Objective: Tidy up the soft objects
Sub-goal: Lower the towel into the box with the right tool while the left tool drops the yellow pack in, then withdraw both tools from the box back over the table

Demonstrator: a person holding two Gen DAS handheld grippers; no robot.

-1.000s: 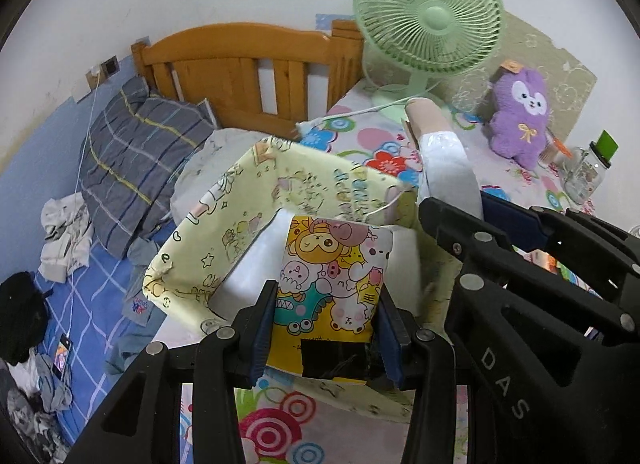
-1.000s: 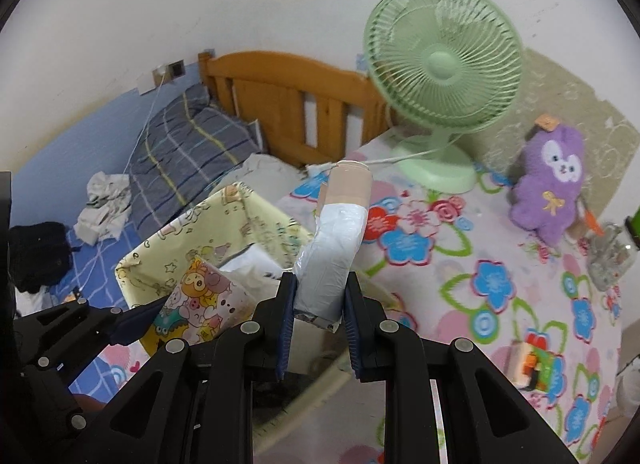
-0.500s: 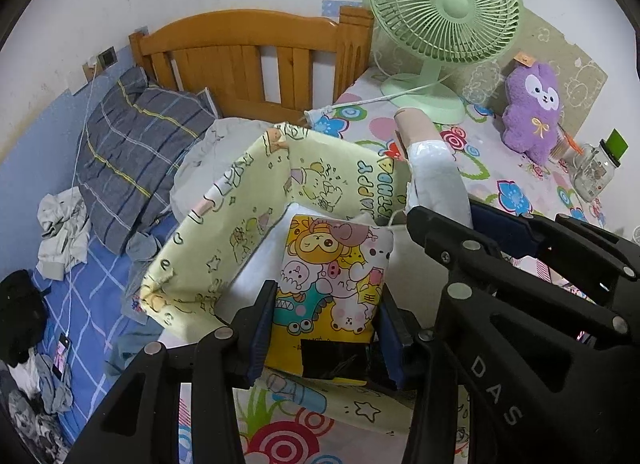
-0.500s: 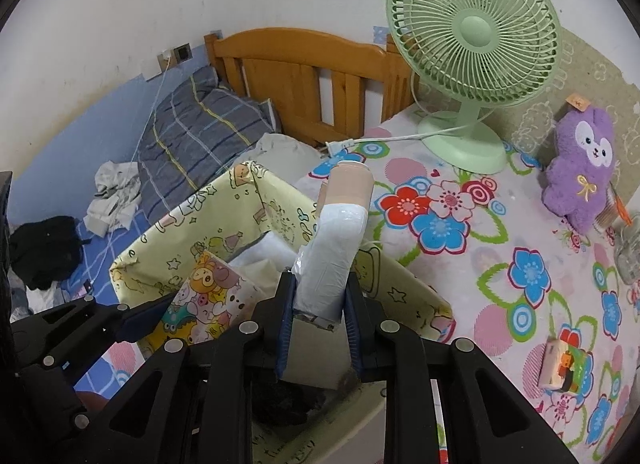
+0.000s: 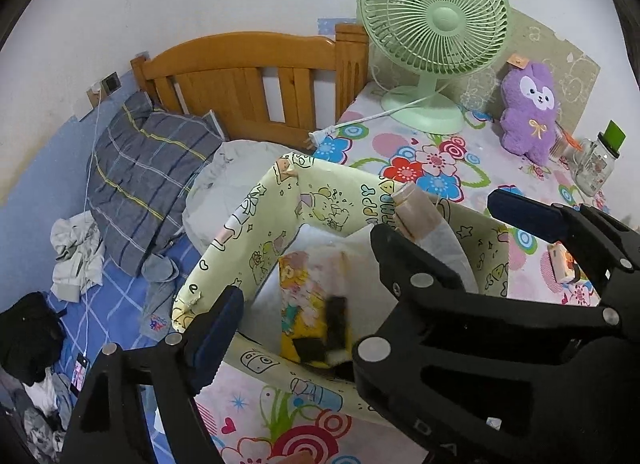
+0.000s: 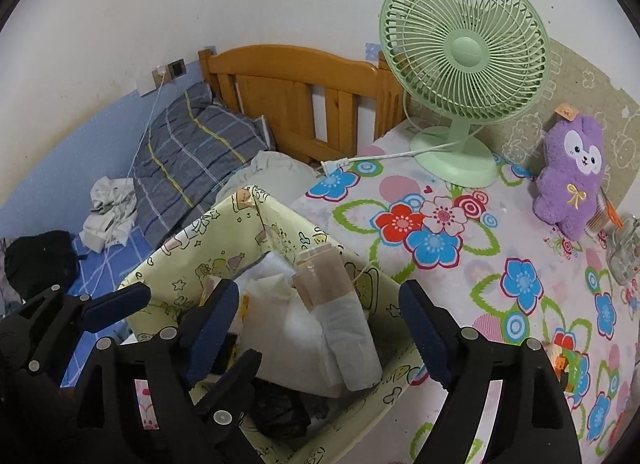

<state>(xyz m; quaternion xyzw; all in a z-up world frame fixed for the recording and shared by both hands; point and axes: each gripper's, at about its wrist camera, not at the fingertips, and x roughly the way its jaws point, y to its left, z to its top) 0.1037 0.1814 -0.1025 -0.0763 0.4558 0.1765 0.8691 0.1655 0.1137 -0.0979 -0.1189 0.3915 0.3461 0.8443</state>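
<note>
A yellow cartoon-print box (image 6: 248, 232) is set at the edge of the flowered table (image 6: 460, 264), and both items are now seen inside it. The jaws of the left gripper (image 5: 304, 328) and right gripper (image 6: 320, 320) have just been opened wide and nothing is held. The cartoon packet (image 5: 308, 304), clamped a second ago, is blurred as it drops, and the taped white roll (image 6: 340, 316) is left leaning on the box wall, so this drop-off is judged done.

Left gripper (image 5: 304, 328), fingers spread and just opened, over the yellow box (image 5: 256, 232); cartoon pack (image 5: 308, 304) blurred inside, right gripper (image 5: 436, 232) crossing beside it
</note>
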